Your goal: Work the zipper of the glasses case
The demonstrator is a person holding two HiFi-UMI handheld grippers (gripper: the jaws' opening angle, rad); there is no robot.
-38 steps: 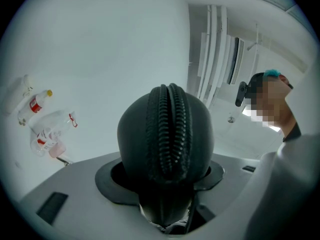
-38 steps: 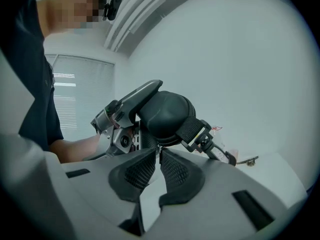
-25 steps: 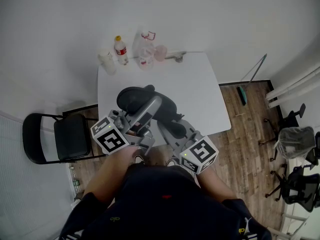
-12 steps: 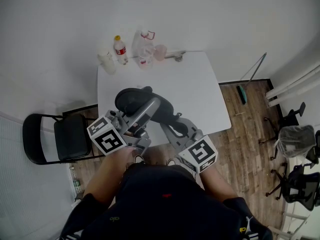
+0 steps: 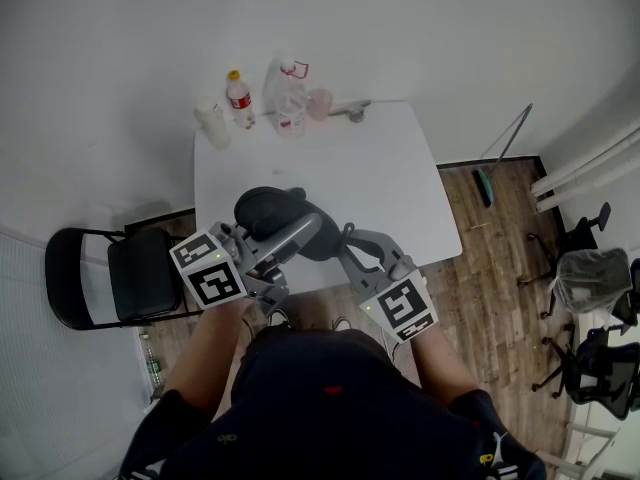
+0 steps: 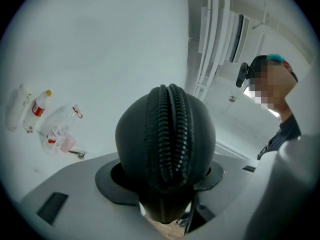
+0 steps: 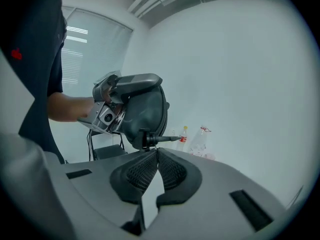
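Glasses case (image 5: pixel 268 208) held above white table (image 5: pixel 380 168); bottles (image 5: pixel 239 100), seemingly plastic; wood floor (image 5: pixel 490 268).

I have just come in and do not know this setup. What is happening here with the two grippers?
A person stands at a white table with a gripper in each hand. The left gripper clamps a dark glasses case and holds it in the air. The right gripper is shut, with its tips right at the zipper pull. Whether it actually pinches the pull is unclear.
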